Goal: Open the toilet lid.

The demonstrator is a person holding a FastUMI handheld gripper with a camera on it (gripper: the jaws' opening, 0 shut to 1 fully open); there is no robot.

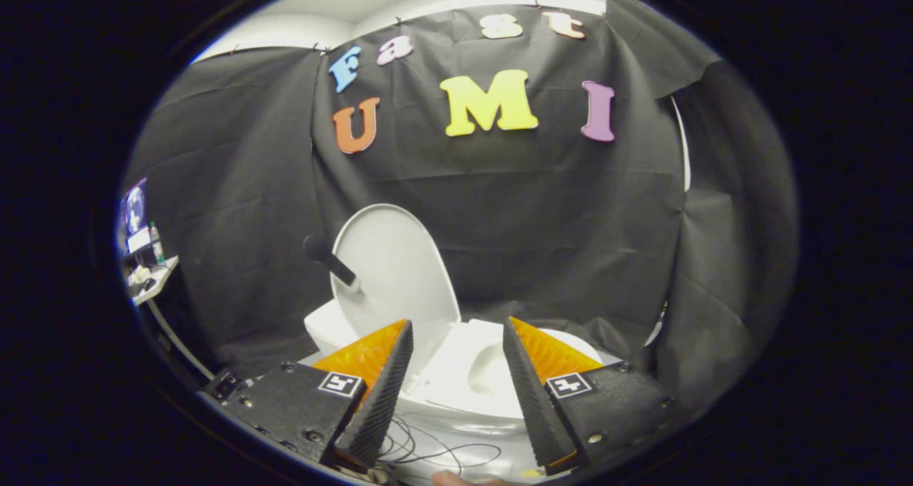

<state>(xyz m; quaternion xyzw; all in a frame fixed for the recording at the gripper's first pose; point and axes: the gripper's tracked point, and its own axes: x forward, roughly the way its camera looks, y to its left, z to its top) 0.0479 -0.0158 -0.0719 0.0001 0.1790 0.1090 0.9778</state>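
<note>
Black cloth backs a white toilet (pixel 492 379) whose lid (pixel 396 272) stands raised, beyond the gripper (pixel 456 343). Its fingers are spread, holding nothing. The lid looks barely past upright; a nudge could drop it shut again.

Raised lid (pixel 396 272) ahead of spread tool (pixel 456 329), open gap to bowl (pixel 492 372)

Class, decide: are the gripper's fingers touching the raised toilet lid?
Apart. In the gripper view, the open gripper holds nothing; the raised toilet lid stands beyond its fingers, over the toilet bowl, though one fingertip overlaps it in the image.
</note>
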